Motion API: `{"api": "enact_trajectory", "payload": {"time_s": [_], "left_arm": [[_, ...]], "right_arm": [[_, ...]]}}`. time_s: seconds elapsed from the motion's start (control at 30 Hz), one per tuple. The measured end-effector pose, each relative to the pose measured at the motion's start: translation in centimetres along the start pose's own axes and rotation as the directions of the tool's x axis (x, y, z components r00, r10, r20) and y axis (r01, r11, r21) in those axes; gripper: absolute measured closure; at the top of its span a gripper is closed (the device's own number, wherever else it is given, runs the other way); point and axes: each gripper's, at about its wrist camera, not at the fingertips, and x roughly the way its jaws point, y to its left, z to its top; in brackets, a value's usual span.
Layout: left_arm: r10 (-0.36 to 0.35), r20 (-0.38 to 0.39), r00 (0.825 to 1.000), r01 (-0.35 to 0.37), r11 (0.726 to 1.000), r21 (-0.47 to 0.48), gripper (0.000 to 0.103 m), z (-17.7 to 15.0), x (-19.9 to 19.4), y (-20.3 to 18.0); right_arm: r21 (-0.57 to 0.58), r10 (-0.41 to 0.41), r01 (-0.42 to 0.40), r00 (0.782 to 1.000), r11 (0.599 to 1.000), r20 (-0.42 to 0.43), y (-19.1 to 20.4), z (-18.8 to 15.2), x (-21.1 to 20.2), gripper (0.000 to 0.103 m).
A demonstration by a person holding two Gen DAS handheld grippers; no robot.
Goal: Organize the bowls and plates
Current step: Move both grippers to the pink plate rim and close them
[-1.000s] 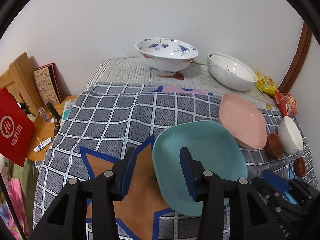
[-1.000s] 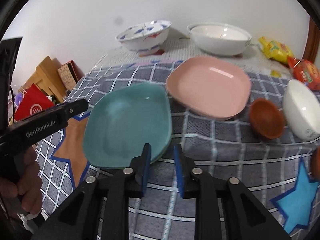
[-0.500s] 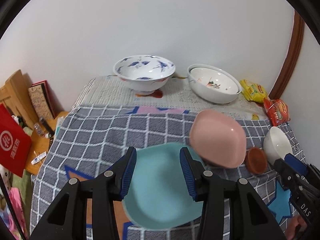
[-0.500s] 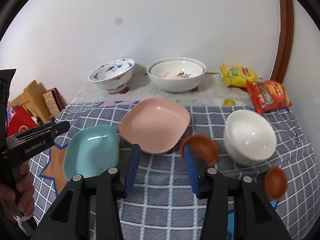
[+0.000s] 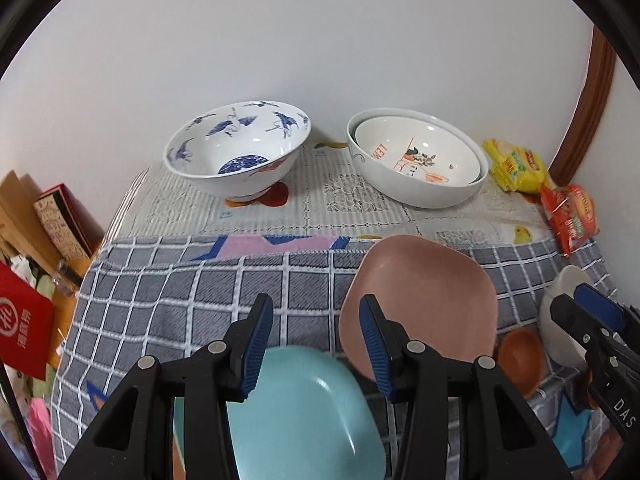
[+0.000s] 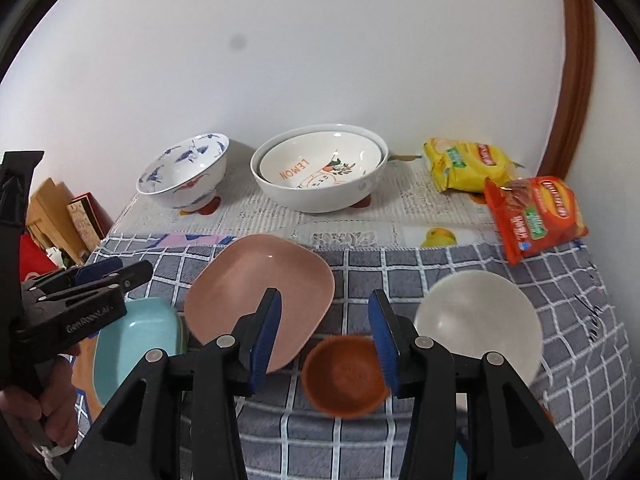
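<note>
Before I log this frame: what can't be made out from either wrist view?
- Teal plate: left wrist view, near part cut off by the frame's bottom edge and the left gripper.
- White bowl: left wrist view, mostly behind the right gripper.
- Brown dish: right wrist view, blurred.

R gripper (image 6: 324,338) opened & pulled back from teal plate (image 6: 136,340)

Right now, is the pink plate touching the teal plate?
Touching, it seems: in the right wrist view the pink plate has its near-left edge lapping over the teal plate's rim with no cloth visible between them. The left wrist view shows the same overlap.
</note>
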Motion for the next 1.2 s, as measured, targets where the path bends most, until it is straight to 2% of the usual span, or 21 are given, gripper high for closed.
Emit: {"api": "enact_trajectory", "payload": {"time_s": [0.17, 0.27, 0.37, 0.5, 0.63, 0.73, 0.8, 0.93, 1.0, 1.1, 1.2], "left_arm": [[0.026, -0.023, 0.999, -0.025, 1.000, 0.012, 0.060, 0.4, 2.3, -0.8], [0.024, -0.047, 0.999, -0.024, 1.000, 0.000, 0.054, 0.4, 3.6, -1.0], [0.030, -0.055, 0.998, -0.030, 1.000, 0.005, 0.053, 0.4, 4.4, -1.0], [0.028, -0.068, 0.997, -0.027, 0.999, 0.020, 0.053, 0.6, 5.5, -1.3], [0.016, -0.072, 0.997, -0.013, 0.999, 0.037, 0.053, 0.8, 6.3, -1.9], [0.013, -0.083, 0.996, -0.009, 0.999, 0.051, 0.054, 0.8, 7.0, -2.4], [0.007, -0.089, 0.996, -0.002, 0.999, 0.050, 0.058, 0.9, 7.4, -2.4], [-0.012, -0.105, 0.994, 0.017, 0.999, 0.045, 0.068, 0.9, 7.9, -2.5], [-0.014, -0.109, 0.994, 0.018, 0.999, 0.042, 0.073, 0.9, 8.2, -2.5], [-0.029, -0.127, 0.991, 0.035, 0.998, 0.044, 0.086, 0.7, 8.6, -2.6], [-0.024, -0.113, 0.993, 0.030, 0.998, 0.054, 0.088, 0.6, 8.4, -2.8]], "right_arm": [[0.006, 0.029, -0.029, 0.998, 1.000, -0.053, -0.2, 0.4, 3.0, 0.057], [-0.004, 0.039, -0.039, 0.997, 0.999, -0.067, -0.1, 0.3, 4.2, 0.050], [-0.013, 0.034, -0.035, 0.996, 0.999, -0.082, 0.0, 0.2, 5.6, 0.046], [-0.017, 0.009, -0.011, 0.995, 1.000, -0.095, -0.1, 0.1, 7.2, 0.045], [-0.002, 0.019, -0.020, 0.995, 1.000, -0.096, -0.5, 0.1, 8.1, 0.046], [0.010, 0.024, -0.023, 0.995, 1.000, -0.098, -0.6, 0.2, 8.5, 0.051], [-0.003, 0.017, -0.018, 0.995, 1.000, -0.094, -0.4, 0.2, 8.6, 0.053], [-0.012, 0.011, -0.012, 0.992, 1.000, -0.123, -0.2, 0.3, 9.5, 0.066], [-0.016, 0.005, -0.007, 0.991, 1.000, -0.136, -0.1, 0.2, 9.9, 0.068], [-0.023, -0.003, -0.001, 0.988, 1.000, -0.155, 0.0, 0.1, 10.5, 0.081], [-0.023, -0.029, 0.026, 0.990, 0.999, -0.137, -0.1, 0.0, 10.5, 0.095]]}}
